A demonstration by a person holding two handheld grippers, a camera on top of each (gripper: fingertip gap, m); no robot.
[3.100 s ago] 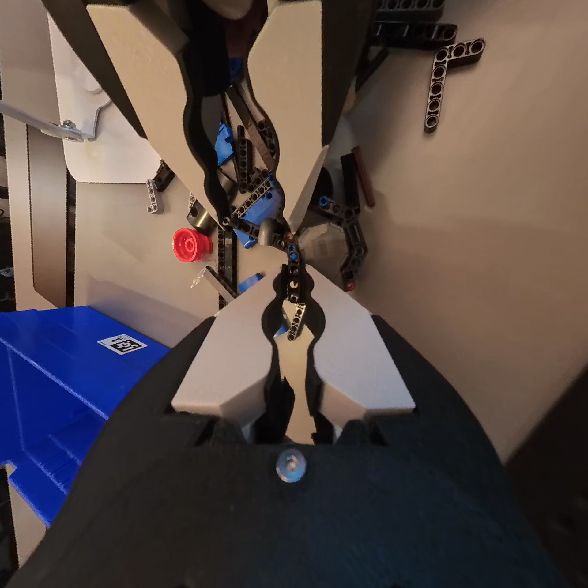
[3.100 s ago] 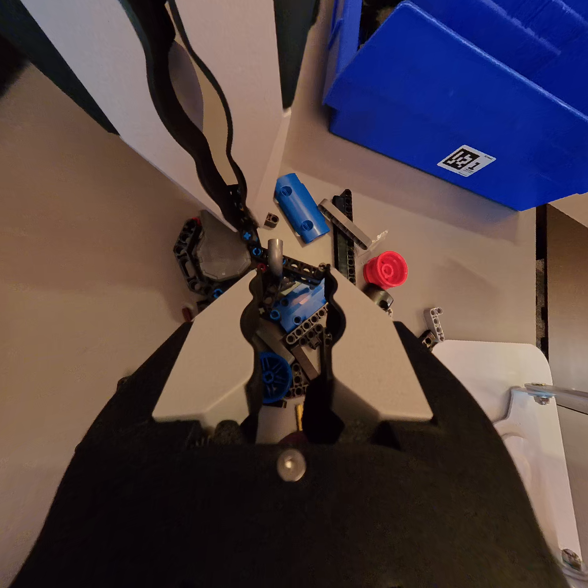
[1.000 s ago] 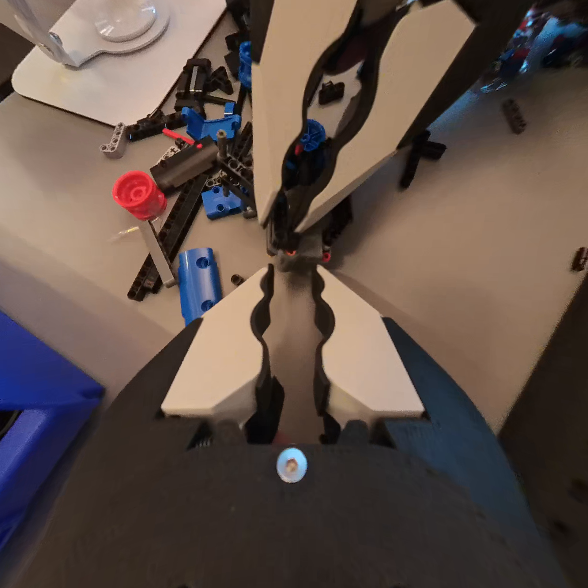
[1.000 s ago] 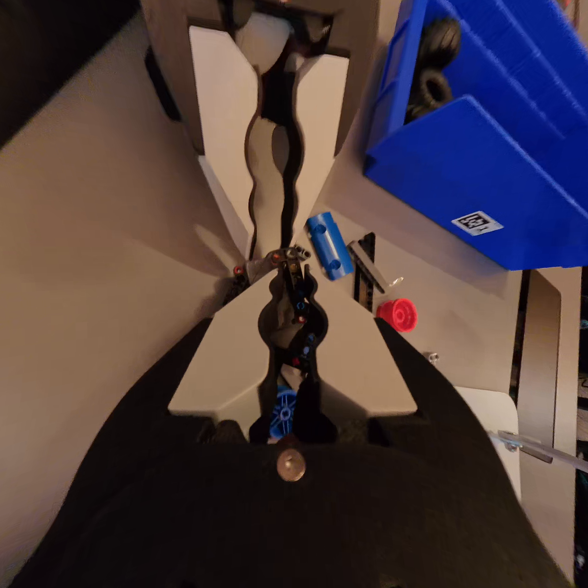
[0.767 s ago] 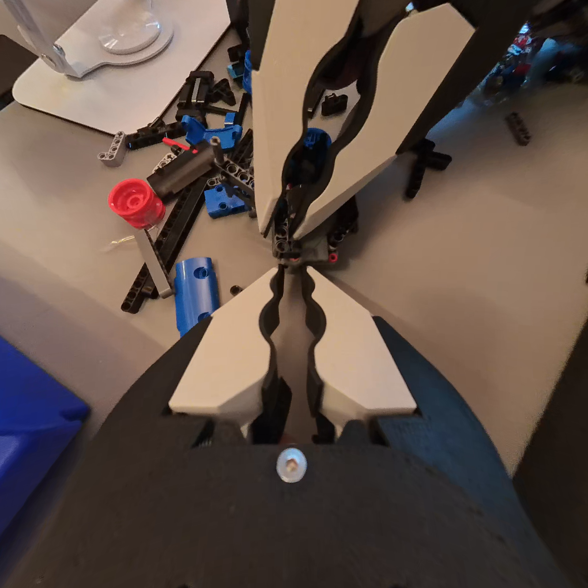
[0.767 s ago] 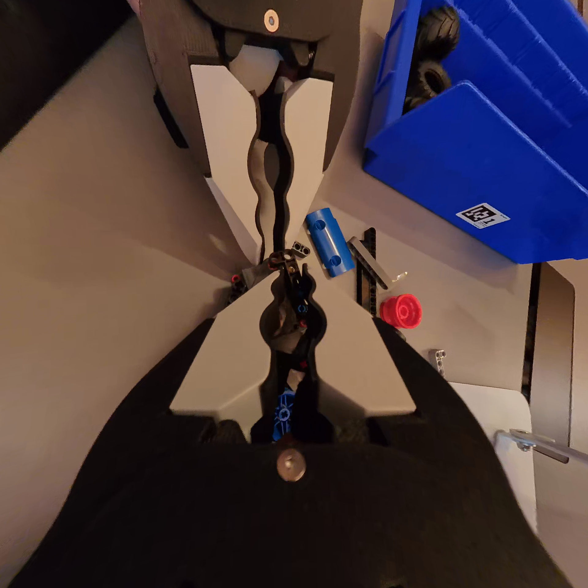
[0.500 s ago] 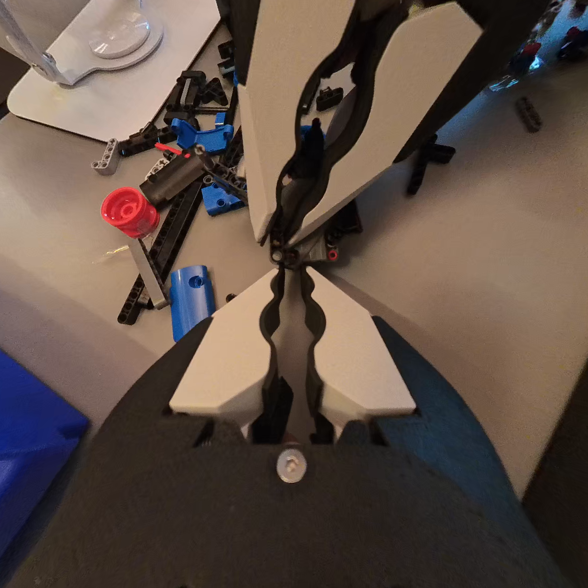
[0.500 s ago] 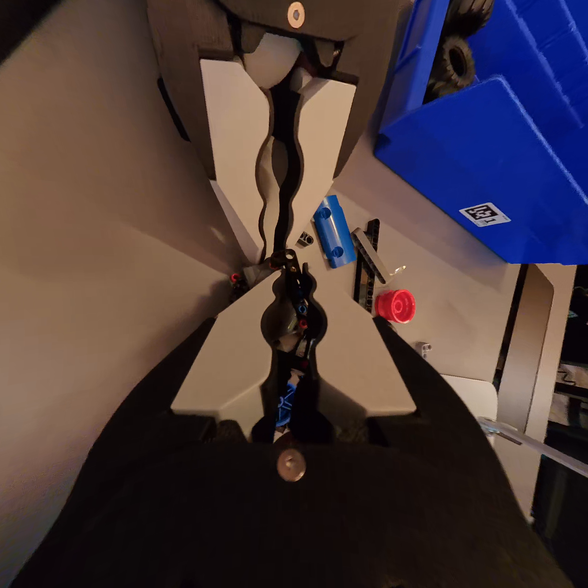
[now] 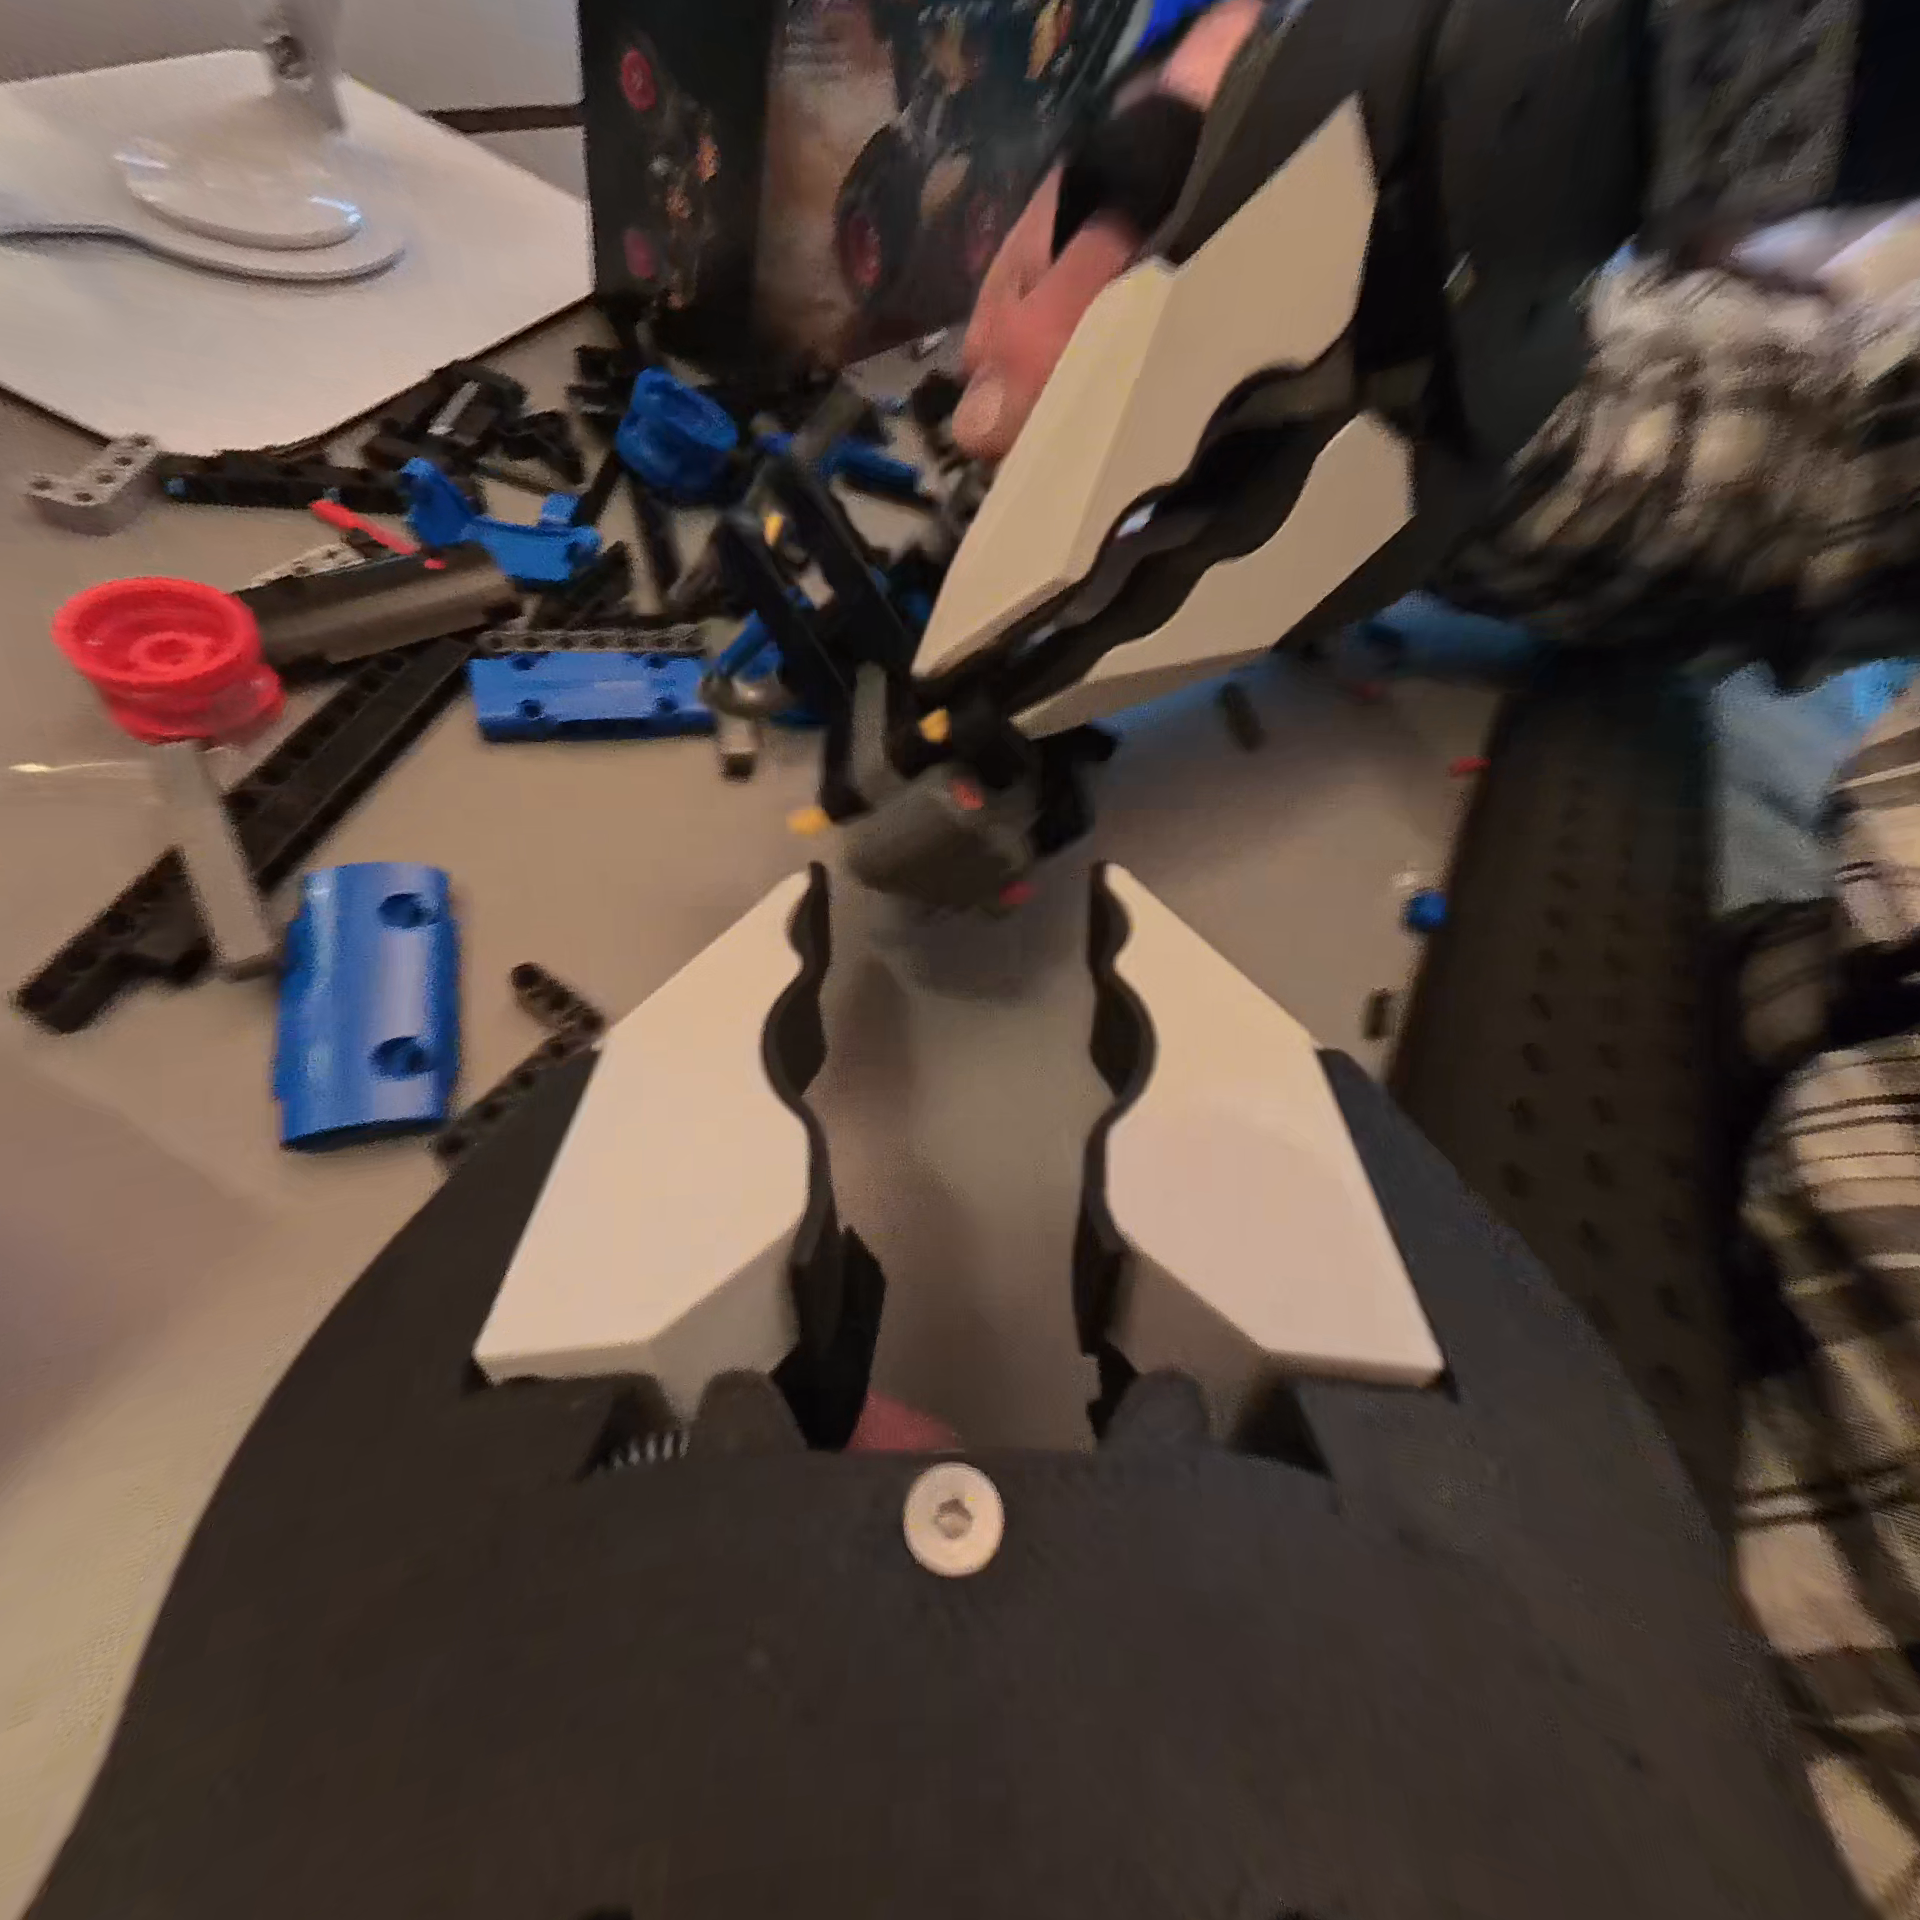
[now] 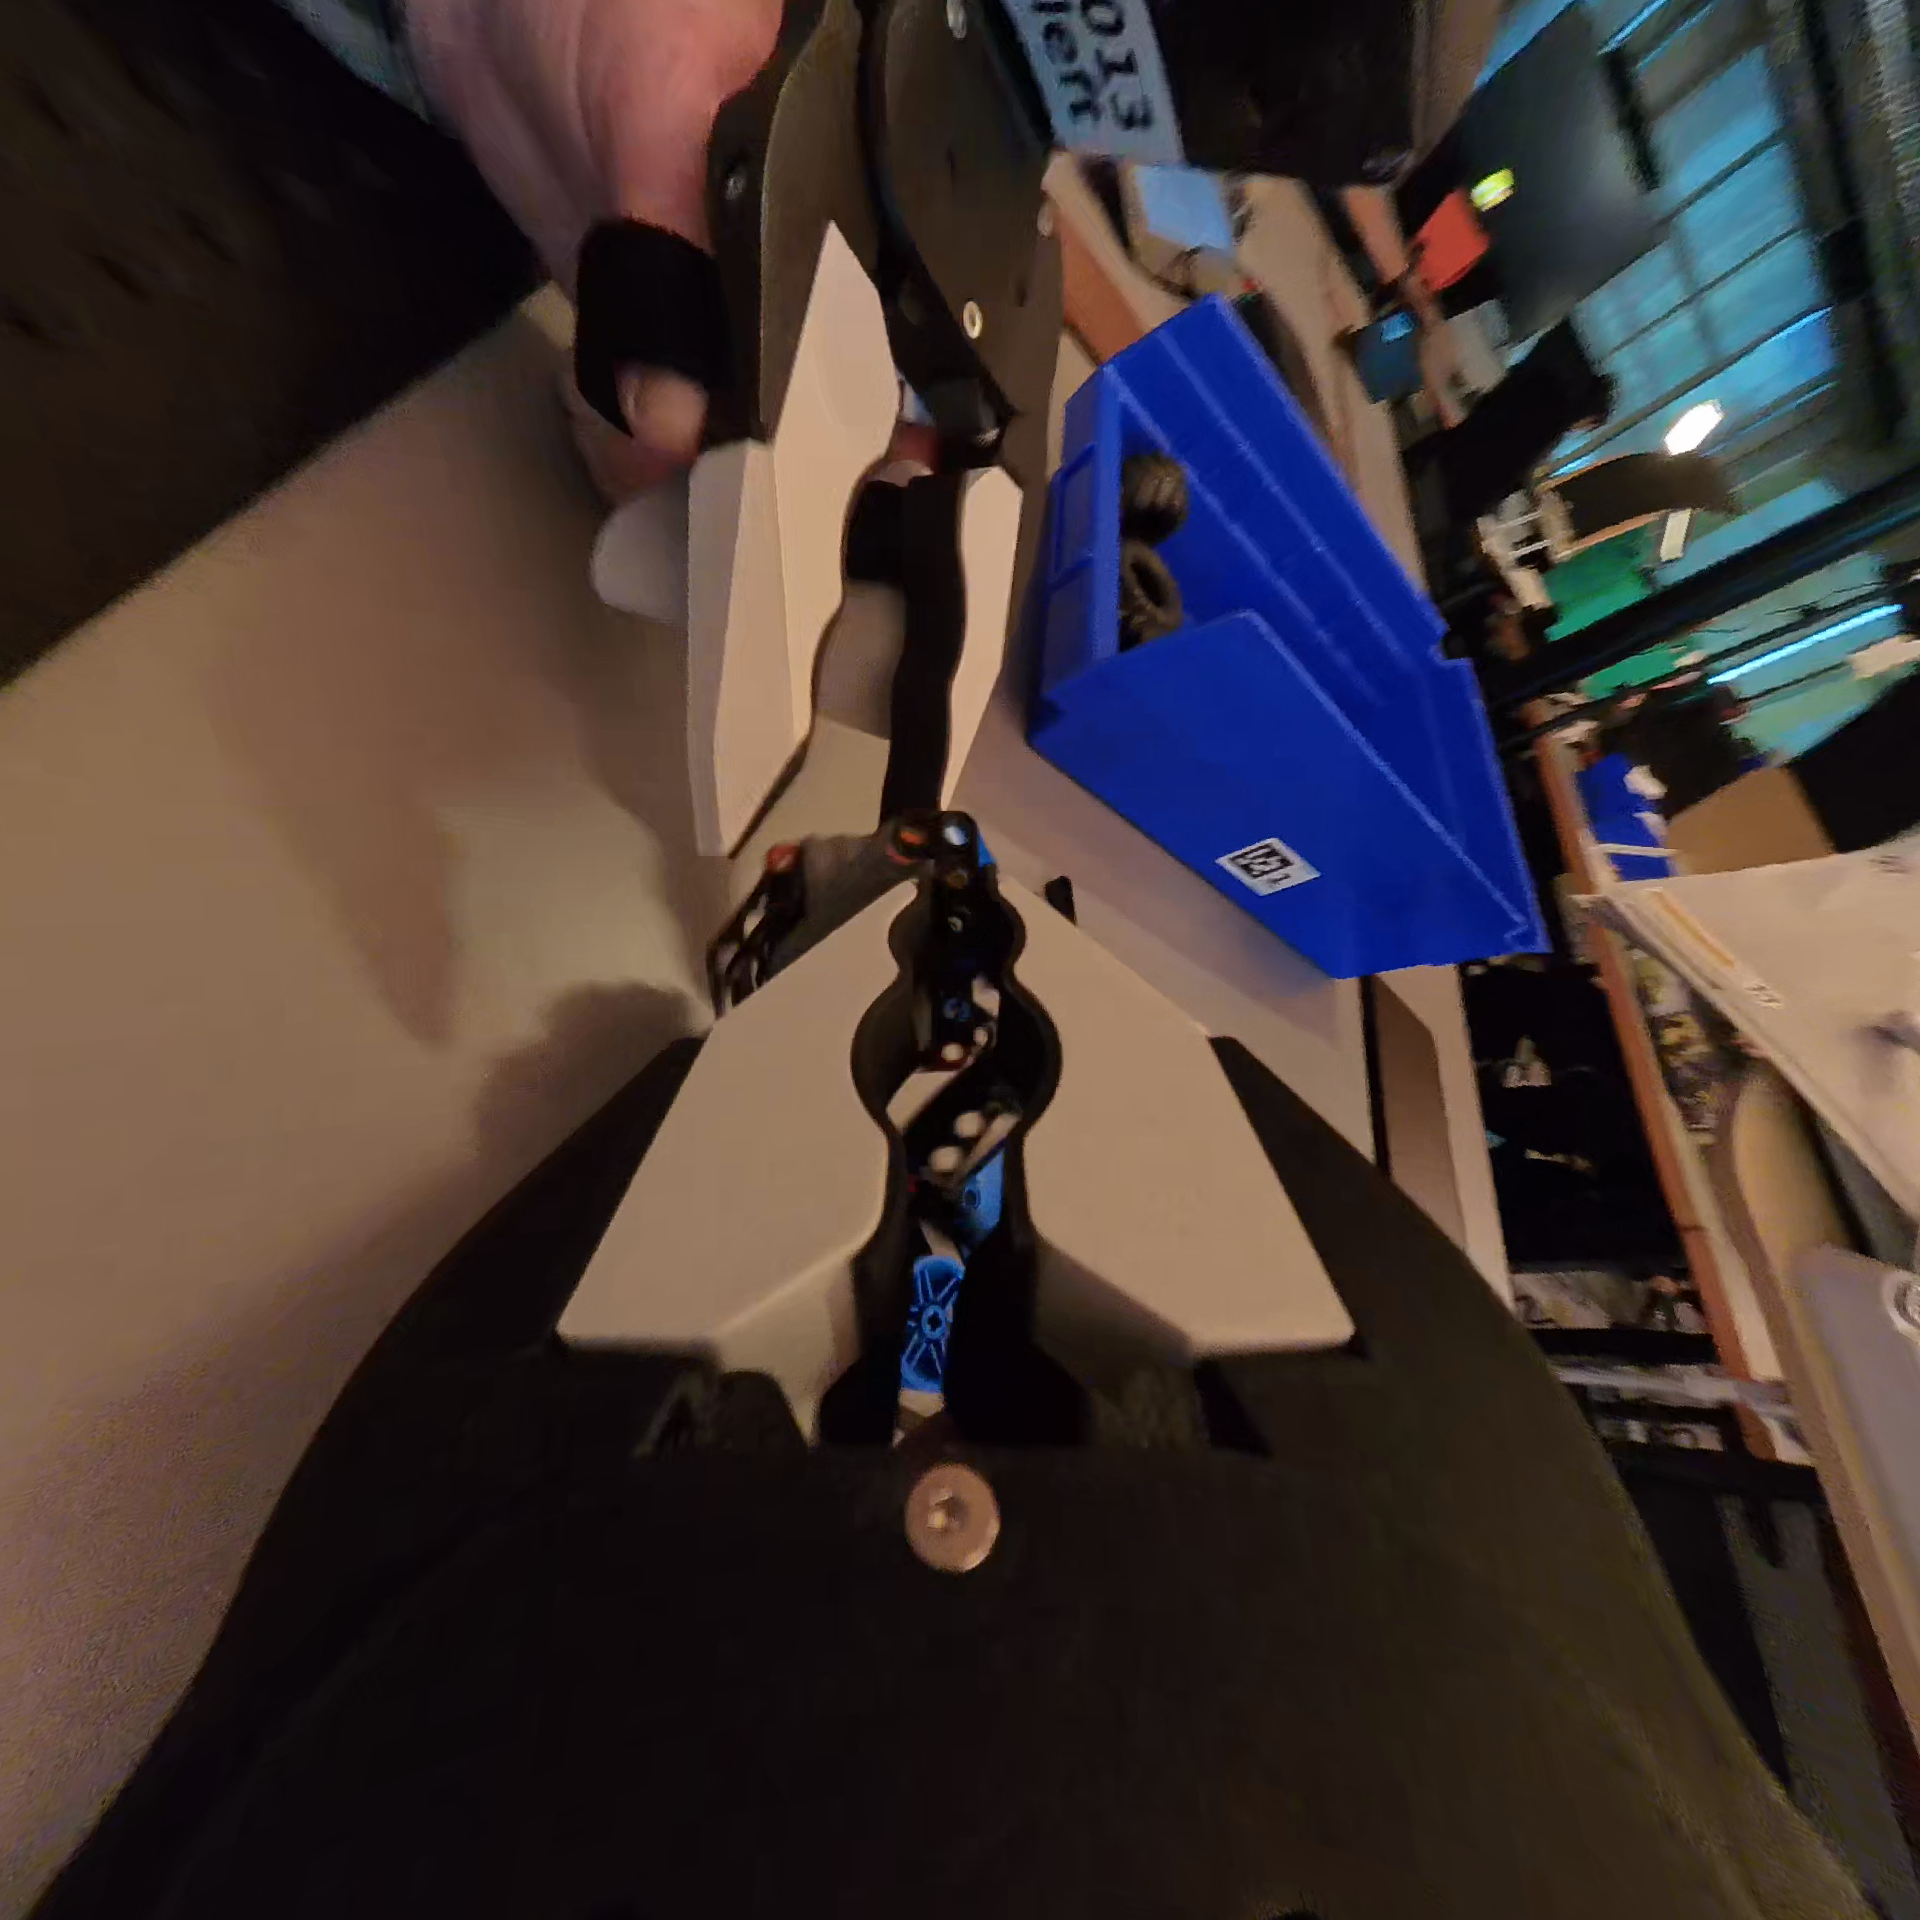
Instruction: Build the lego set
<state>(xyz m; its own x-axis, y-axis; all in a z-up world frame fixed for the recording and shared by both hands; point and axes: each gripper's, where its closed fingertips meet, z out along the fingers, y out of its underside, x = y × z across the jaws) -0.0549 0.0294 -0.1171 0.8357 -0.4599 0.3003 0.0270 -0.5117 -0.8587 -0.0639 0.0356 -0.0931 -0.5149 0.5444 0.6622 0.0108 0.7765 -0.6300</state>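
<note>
The half-built lego assembly (image 10: 951,1049), light but rigid and likely to pop apart at its pins, sits clenched in the right tongs (image 10: 951,914); grip its black beams. The left tongs (image 9: 951,904) are released, just before it, loose parts (image 9: 582,686) on the table (image 9: 623,862) beyond

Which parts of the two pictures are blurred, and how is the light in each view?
Left wrist view: dim warm light; the right gripper, the checked sleeve and the far lego pieces are smeared by motion, while the left gripper and the blue curved panel are fairly sharp. Right wrist view: darker; the held lego assembly is clear, the hand and the background shelves blur, and the wide lens bends the edges.
</note>
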